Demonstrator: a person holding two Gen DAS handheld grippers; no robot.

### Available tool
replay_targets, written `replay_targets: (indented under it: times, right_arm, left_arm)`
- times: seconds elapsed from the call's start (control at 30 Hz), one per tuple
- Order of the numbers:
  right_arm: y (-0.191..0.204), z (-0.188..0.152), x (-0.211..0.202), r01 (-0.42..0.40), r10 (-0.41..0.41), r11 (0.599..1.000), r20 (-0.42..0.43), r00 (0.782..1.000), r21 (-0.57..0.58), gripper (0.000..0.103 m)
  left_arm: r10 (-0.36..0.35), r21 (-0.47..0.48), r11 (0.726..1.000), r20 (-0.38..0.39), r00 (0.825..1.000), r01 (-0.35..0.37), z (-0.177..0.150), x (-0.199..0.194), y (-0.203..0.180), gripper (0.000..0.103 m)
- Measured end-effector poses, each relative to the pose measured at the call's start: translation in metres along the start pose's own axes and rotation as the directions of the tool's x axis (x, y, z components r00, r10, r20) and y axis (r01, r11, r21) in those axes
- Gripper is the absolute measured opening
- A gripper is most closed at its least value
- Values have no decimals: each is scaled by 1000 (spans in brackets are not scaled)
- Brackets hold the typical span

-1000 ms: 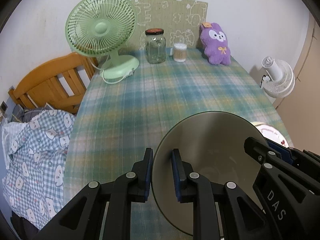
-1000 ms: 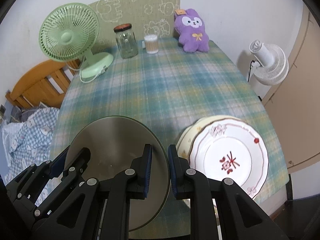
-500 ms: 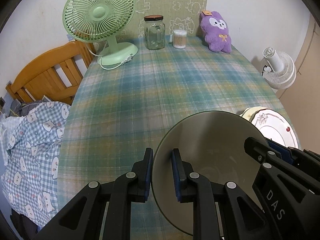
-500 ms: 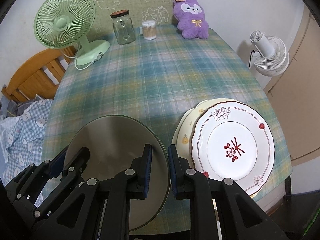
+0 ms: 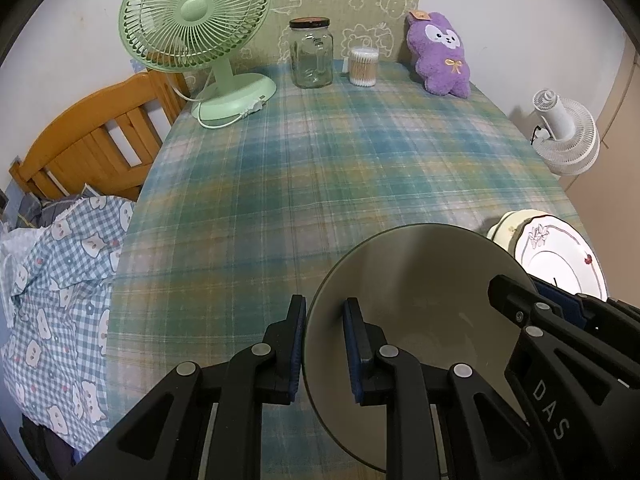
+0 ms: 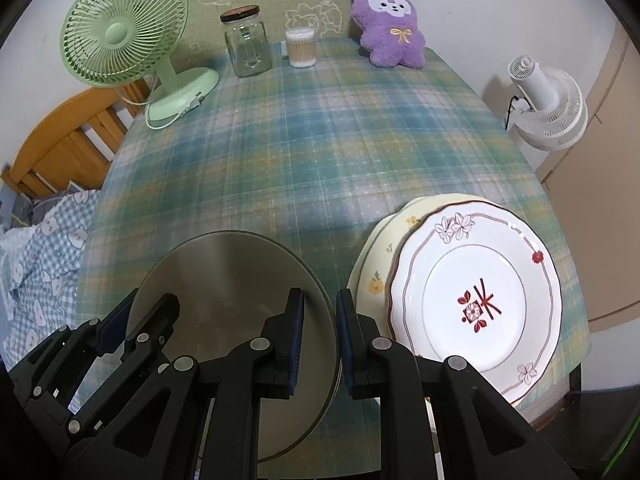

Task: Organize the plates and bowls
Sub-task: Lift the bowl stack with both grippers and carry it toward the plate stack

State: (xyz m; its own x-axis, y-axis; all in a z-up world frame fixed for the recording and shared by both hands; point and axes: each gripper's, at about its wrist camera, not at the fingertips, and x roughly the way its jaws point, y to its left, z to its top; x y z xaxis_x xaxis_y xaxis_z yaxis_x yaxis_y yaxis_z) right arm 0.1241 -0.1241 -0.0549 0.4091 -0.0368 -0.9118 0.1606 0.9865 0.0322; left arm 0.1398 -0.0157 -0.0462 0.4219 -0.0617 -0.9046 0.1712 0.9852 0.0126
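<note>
Grey-green bowl (image 5: 420, 280) held two-handed: left gripper (image 5: 324, 344) clamps its left rim, right gripper (image 6: 320, 340) its right rim, one finger inside, one outside.

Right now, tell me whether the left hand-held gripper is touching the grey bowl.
Touching. In the left wrist view, the left hand-held gripper has its pads clamped on the rim of the grey bowl, one pad outside the wall and one inside.

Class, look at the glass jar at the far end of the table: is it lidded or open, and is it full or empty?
Lidded and empty: a dark lid caps the glass jar, and the tablecloth shows through its clear walls.
</note>
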Motion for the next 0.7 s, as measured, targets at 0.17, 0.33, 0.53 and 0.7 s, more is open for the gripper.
replay_targets:
  times: [0.17, 0.33, 0.53, 0.7]
  right_arm:
    - [-4, 5, 4, -45, 44, 999, -28, 999, -20, 20]
    - [-7, 9, 12, -72, 70, 996, -60, 996, -45, 35]
    - [-11, 9, 28, -104, 100, 994, -102, 990, -32, 51]
    - [-10, 10, 37, -127, 121, 991, -123, 985, -41, 51]
  left_arm:
    - [-33, -4, 999, -20, 999, 33, 2, 2, 1, 34]
    - [-28, -26, 999, -45, 999, 27, 1, 7, 5, 46]
    - [-19, -25, 1000, -72, 997, 17, -4, 15, 5, 55]
    - [-29, -53, 998, -87, 996, 24, -3, 23, 5, 55]
